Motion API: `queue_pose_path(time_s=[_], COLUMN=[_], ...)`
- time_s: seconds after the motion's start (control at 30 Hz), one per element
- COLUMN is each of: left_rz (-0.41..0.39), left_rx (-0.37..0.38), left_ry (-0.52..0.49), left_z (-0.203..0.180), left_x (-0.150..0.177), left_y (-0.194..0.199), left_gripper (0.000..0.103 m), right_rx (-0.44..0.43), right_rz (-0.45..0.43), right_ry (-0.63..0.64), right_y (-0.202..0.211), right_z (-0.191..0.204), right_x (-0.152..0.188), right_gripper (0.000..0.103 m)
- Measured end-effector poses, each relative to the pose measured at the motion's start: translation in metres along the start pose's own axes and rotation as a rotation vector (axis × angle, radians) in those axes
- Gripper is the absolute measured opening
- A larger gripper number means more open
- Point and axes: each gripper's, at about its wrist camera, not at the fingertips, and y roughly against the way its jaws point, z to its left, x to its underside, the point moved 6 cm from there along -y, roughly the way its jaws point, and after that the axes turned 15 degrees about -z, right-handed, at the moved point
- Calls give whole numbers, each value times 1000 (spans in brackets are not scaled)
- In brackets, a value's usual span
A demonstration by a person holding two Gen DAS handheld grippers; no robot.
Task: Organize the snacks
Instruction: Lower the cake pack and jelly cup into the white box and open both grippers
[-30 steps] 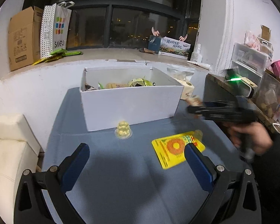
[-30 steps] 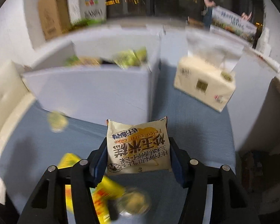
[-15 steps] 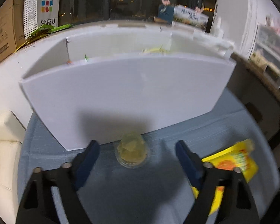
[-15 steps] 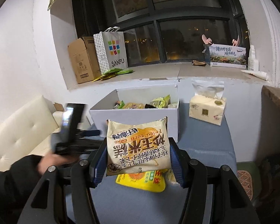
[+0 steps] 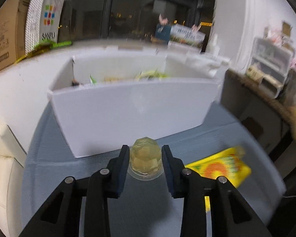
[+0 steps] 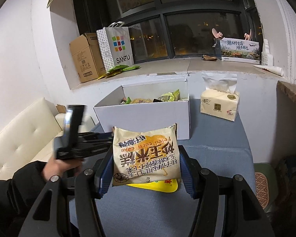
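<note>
My left gripper [image 5: 145,154] is shut on a clear yellow jelly cup [image 5: 145,158] just above the grey-blue table, in front of the white box [image 5: 132,114] that holds several snacks. A yellow packet [image 5: 219,168] lies to its right. My right gripper [image 6: 145,158] is shut on a cream fried corn cake packet [image 6: 146,154] and holds it above the table, in front of the white box [image 6: 144,116]. The yellow packet [image 6: 157,185] shows under it. The left gripper's body [image 6: 82,140] is in view at the left.
A tissue pack [image 6: 220,104] stands right of the box. On the windowsill are a cardboard box [image 6: 84,57], a SANFU bag [image 6: 116,47] and green packets [image 6: 120,69]. A cream sofa [image 6: 19,136] is at the left. Storage drawers [image 5: 270,69] stand at the right.
My left gripper went forward to the jelly cup, closed on it and raised it a little. My right gripper rose back from the table with the corn cake packet still held.
</note>
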Motion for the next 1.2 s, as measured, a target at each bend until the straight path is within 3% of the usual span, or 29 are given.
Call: queue_pose_path(time_s=[0.17,0.47,0.53,0.67,0.8,0.97,1.2], left_rz=[-109,-220,-219,-232,-185,-92,-2], left_rx=[9,27,46,20,-14,-63,-107], left_ry=[50,56,81,23,7,4,3], left_z=[-2,5,6,9,25,48,71], left_x=[-30,-114,-136,-173,-196,-193,-170], left_y=[60,91,84,54,6,-49,-90], left_gripper=[37,37,37,37,37,37,37], right_rx=[-7,-60,-62,-65,-54,9,53], right_rz=[-9,-45,-56,-77,-57,28,158], right_ry=[4,-4,8,23,-13,27,14], right_y=[-3,-25,-35,-66,-112,-177,-238], right_z=[5,15,16,14,3,-13,-32], right_x=[-3,-40,-58,-98,-131,-144,-122], right_gripper=[63,63,63,63,63,63,63])
